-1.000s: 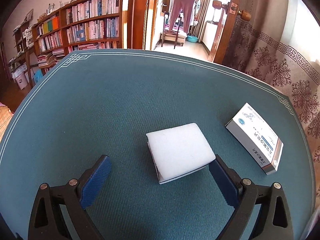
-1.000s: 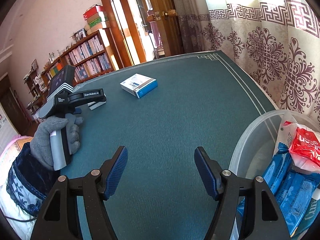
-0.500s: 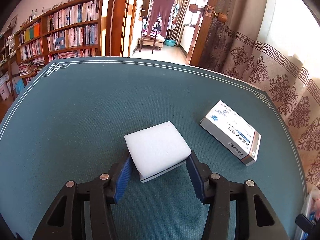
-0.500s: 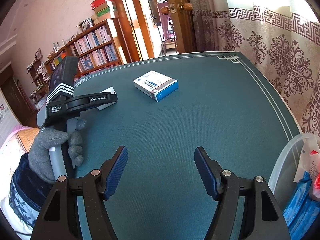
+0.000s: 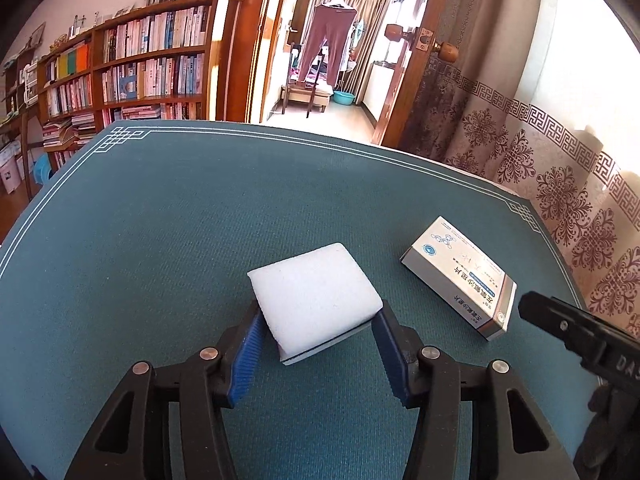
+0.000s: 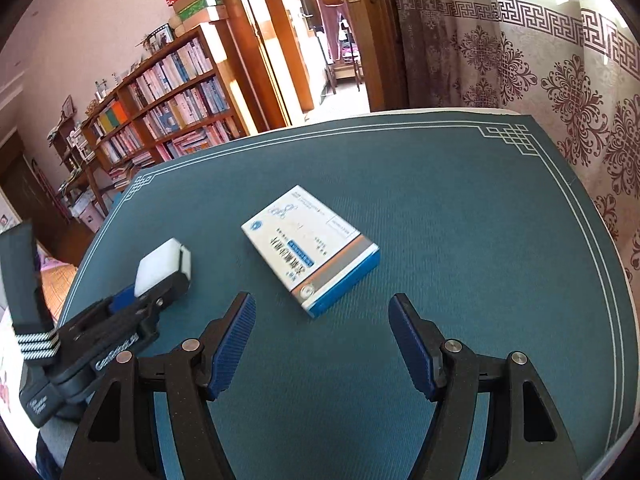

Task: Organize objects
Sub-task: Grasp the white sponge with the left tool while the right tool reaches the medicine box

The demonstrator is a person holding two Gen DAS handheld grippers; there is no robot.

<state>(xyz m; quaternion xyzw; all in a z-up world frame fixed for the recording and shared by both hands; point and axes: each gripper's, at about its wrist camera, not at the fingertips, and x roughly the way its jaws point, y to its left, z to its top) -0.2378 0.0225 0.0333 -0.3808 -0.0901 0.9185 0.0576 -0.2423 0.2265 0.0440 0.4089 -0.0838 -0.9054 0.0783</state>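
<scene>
**Sponge gripped, box still waiting**

The teal table mat (image 5: 160, 220) fills most of both views, with only two loose things on it. The larger is the medicine box (image 6: 310, 246), lying flat near the middle of the mat, to the right of the sponge and apart from it. The smaller is the white sponge (image 5: 316, 298), a soft block with a thin dark layer underneath, sitting on the mat toward the near left.

The left gripper (image 5: 318, 344) has just closed its jaws, and its blue pads now press the sponge from both sides; the sponge looks still down on the mat, not lifted. The right gripper (image 6: 322, 344) stands with its jaws wide and nothing between them, pointed at the box from the near side, close but not touching.

As a judgement, the tidying is partway: one item is grasped but not yet carried off, the other untouched. No container shows in either view.
</scene>
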